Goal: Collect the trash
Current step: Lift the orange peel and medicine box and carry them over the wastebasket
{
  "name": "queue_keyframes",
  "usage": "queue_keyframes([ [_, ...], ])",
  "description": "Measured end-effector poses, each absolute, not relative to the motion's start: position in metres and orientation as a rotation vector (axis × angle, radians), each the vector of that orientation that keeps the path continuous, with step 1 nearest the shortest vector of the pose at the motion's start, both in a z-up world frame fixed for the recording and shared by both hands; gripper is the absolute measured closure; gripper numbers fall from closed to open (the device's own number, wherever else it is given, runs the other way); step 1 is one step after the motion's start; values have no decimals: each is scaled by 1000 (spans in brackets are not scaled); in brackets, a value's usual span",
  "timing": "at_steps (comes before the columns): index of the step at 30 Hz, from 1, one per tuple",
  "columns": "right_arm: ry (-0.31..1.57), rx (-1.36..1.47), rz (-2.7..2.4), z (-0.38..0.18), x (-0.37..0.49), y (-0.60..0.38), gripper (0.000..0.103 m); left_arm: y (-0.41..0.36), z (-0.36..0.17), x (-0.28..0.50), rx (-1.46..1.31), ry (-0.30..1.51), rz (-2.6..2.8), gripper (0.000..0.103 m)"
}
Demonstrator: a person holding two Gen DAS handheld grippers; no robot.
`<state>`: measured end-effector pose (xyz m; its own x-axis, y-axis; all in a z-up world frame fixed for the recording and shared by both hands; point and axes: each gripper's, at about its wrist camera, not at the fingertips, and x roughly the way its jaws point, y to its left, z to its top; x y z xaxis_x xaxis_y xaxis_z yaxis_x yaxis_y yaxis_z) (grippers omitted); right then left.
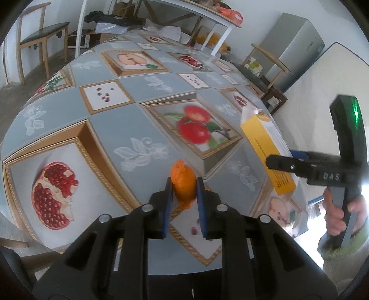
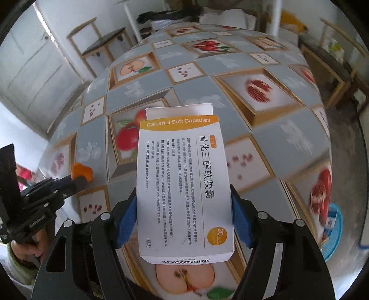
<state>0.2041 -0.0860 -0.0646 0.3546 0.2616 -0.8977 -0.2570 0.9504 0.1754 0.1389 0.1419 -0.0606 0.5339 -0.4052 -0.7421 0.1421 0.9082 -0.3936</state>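
My left gripper (image 1: pixel 184 183) is shut on a piece of orange peel (image 1: pixel 183 184) and holds it just above the fruit-patterned tablecloth (image 1: pixel 129 97). The peel also shows in the right wrist view (image 2: pixel 81 172), pinched at the left gripper's tips. My right gripper (image 2: pixel 184 203) is shut on a white and orange medicine box (image 2: pixel 183 184) labelled Calcitriol Soft Capsules, held over the table. The box also shows in the left wrist view (image 1: pixel 267 152) at the table's right side, with the right gripper's fingers (image 1: pixel 280 162) on it.
A blue-rimmed bin (image 2: pixel 333 233) holding some packaging sits low at the right, beside the table. Wooden chairs (image 1: pixel 41 39) stand beyond the table. A white shelf table (image 1: pixel 207 16) with clutter is at the back, and a grey cabinet (image 1: pixel 293 43) at the right.
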Motion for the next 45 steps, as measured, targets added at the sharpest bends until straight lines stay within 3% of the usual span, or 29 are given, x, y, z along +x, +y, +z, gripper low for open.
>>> queue_keyframes([
  [22, 957, 251, 277, -4, 154, -166, 33, 77, 1, 138, -199, 853, -462, 85],
  [32, 779, 433, -52, 26, 74, -298, 33, -15, 41, 155, -119, 854, -718, 85],
  [37, 726, 632, -274, 5, 10, -385, 33, -96, 48, 166, -74, 942, -906, 85],
  [45, 713, 1009, -420, -90, -61, -484, 33, -244, 14, 166, 47, 1169, -1088, 85],
])
